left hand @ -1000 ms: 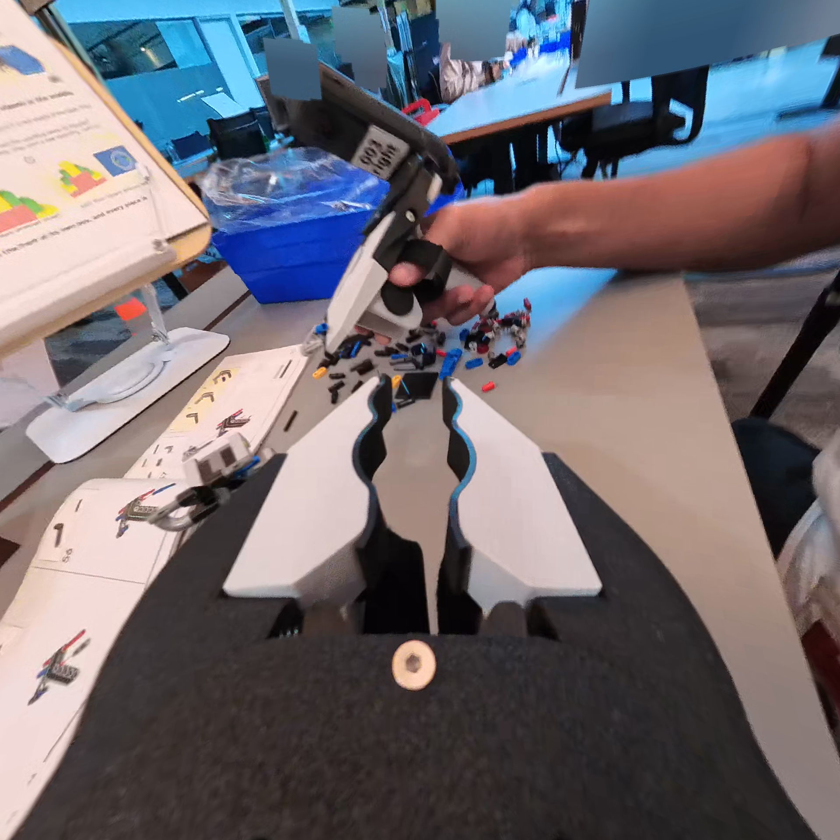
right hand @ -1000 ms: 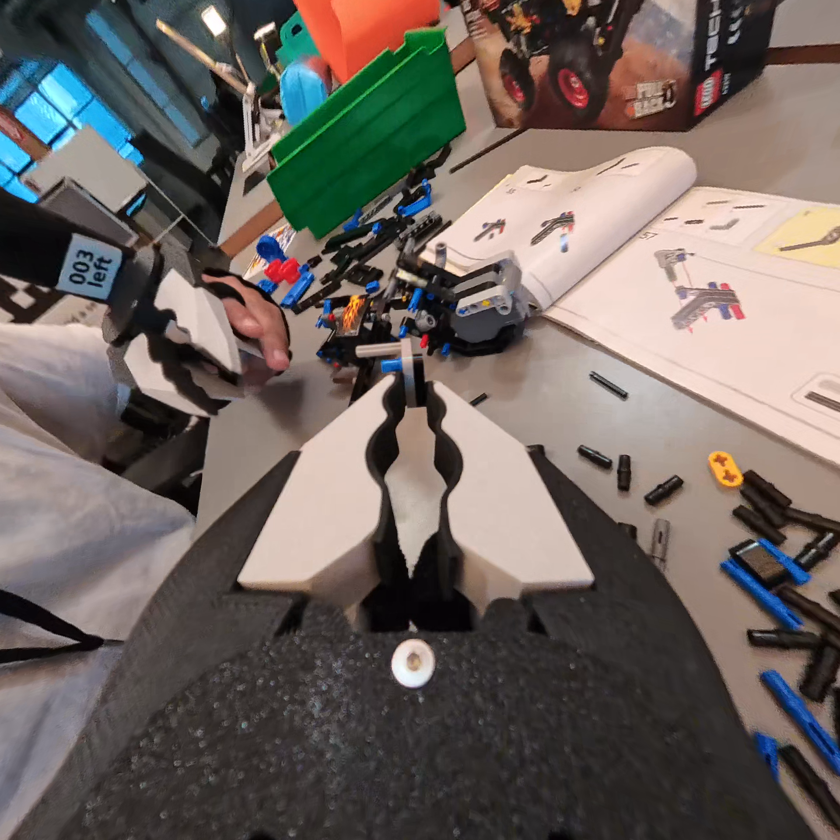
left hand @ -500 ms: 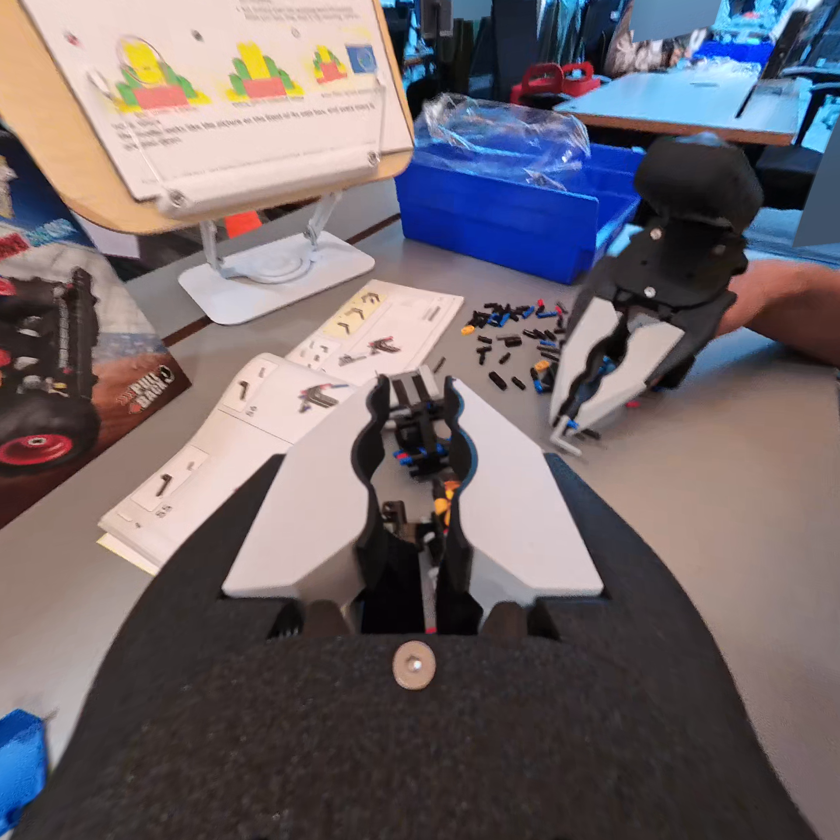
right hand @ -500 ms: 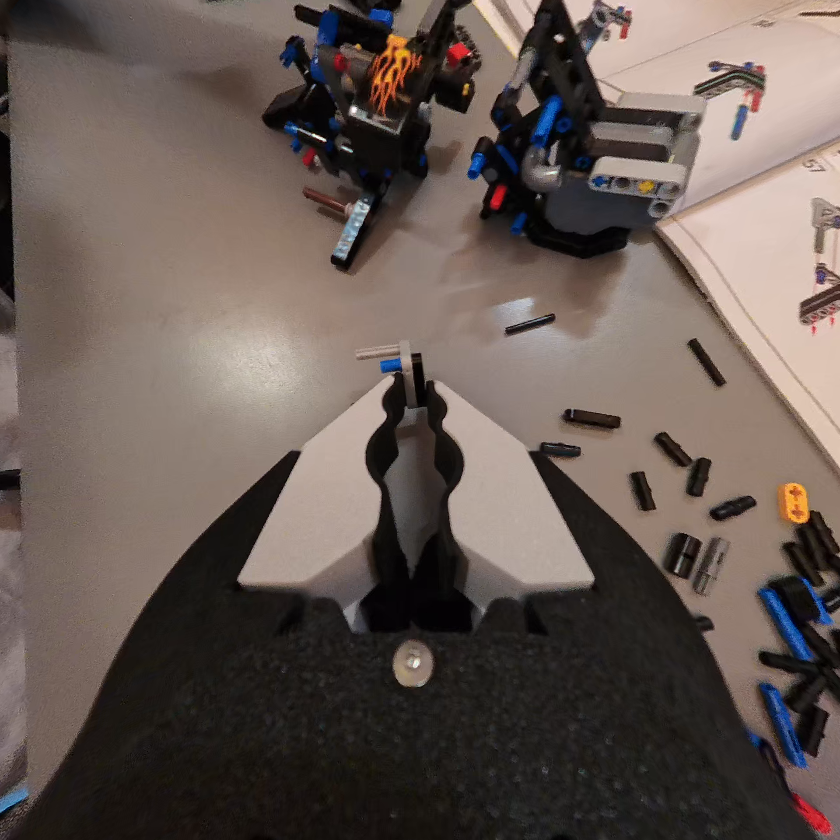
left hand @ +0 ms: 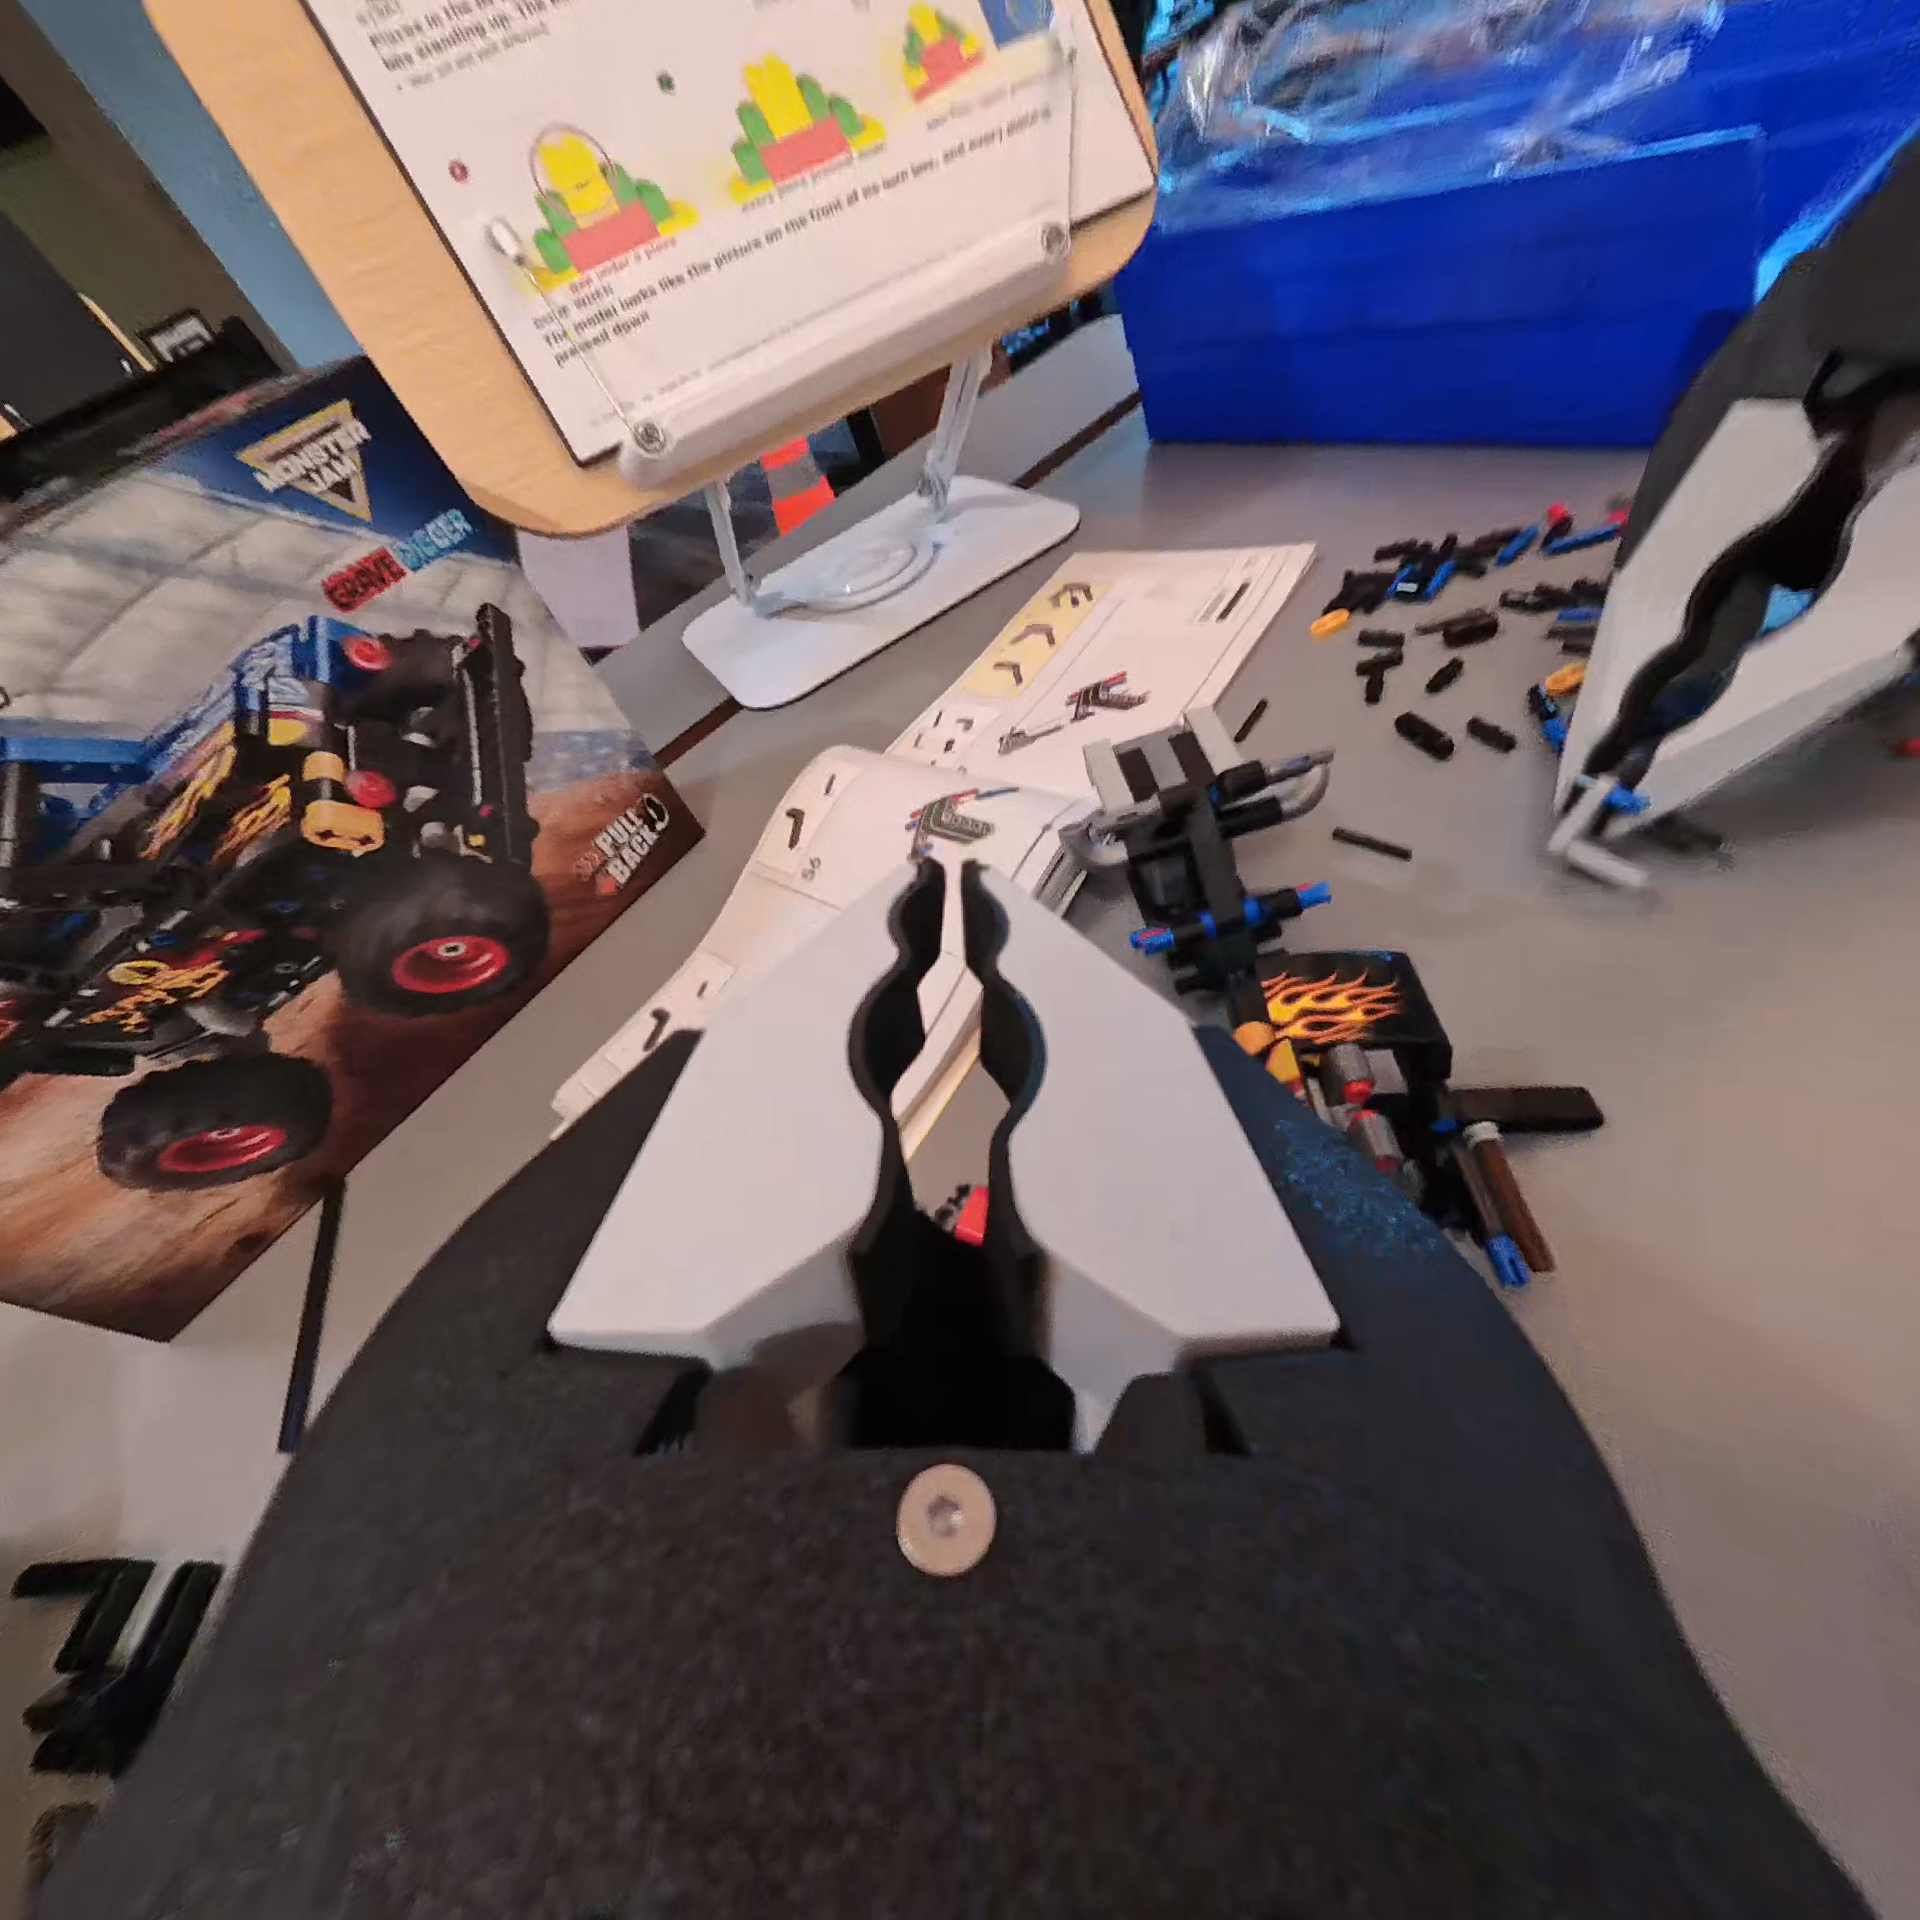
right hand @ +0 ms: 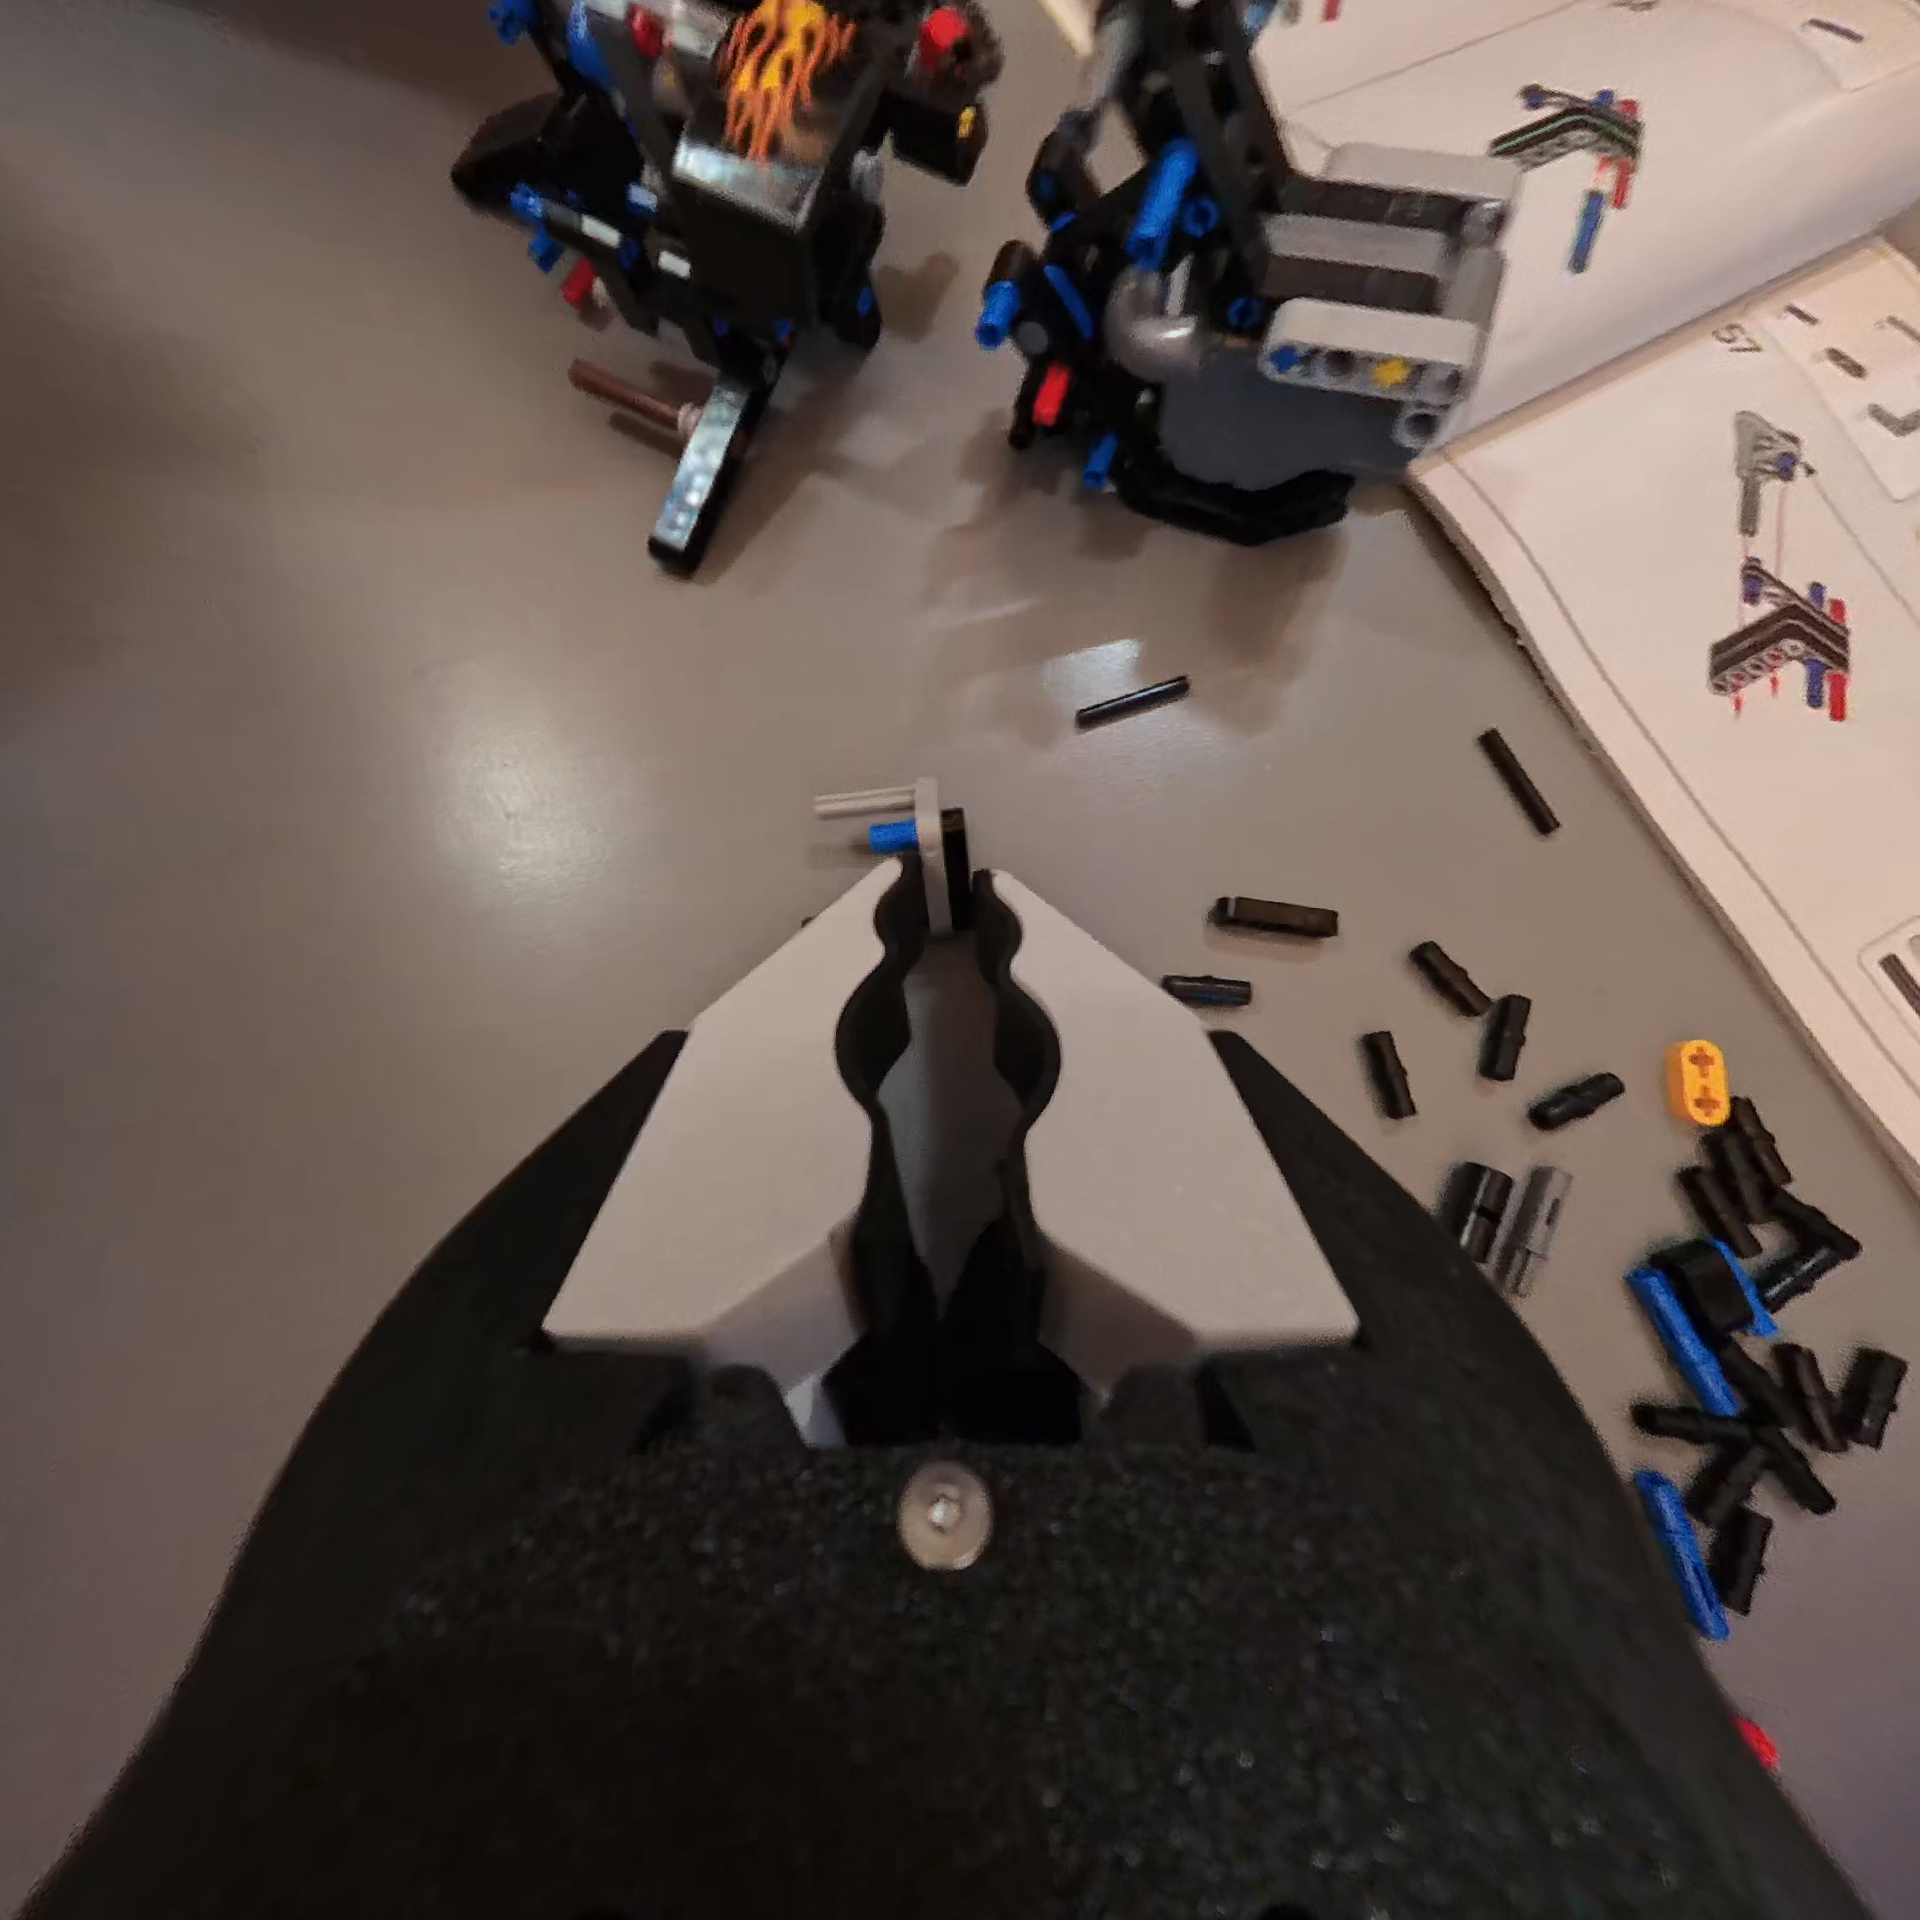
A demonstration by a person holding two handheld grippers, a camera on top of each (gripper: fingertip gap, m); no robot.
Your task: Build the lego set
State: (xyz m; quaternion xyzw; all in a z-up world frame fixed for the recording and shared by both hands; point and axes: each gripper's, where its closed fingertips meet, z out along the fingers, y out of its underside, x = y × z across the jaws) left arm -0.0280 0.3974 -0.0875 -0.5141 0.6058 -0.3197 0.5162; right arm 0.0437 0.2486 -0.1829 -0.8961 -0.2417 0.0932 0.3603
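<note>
My right gripper [right hand: 948,883] is clamped on a small grey-and-black lego piece [right hand: 940,857]; a grey pin and a blue pin stick out of it to the left, past my fingertips. It hangs above the bare grey table [right hand: 364,727], not touching anything that I can see. Ahead and left of it sits the black flame-decal assembly [right hand: 748,156]; ahead and right sits the grey-and-black chassis assembly [right hand: 1278,301], the two close together but apart. The open instruction booklet [right hand: 1714,468] lies to the far right, with loose black and blue pins [right hand: 1714,1351] scattered right of my fingers, and one orange connector [right hand: 1701,1081] among them.

My left gripper [left hand: 943,878] is nearly closed, a thin slit at the tips, nothing held. Its tips sit over the booklet's curled page [left hand: 831,883]. Both assemblies lie just right of it, with the flame-decal one nearer. The set's box [left hand: 260,831] lies left, a document stand [left hand: 727,260] ahead, a blue bin [left hand: 1455,312] ahead-right. Right gripper shows at far right, tip low over the table.
</note>
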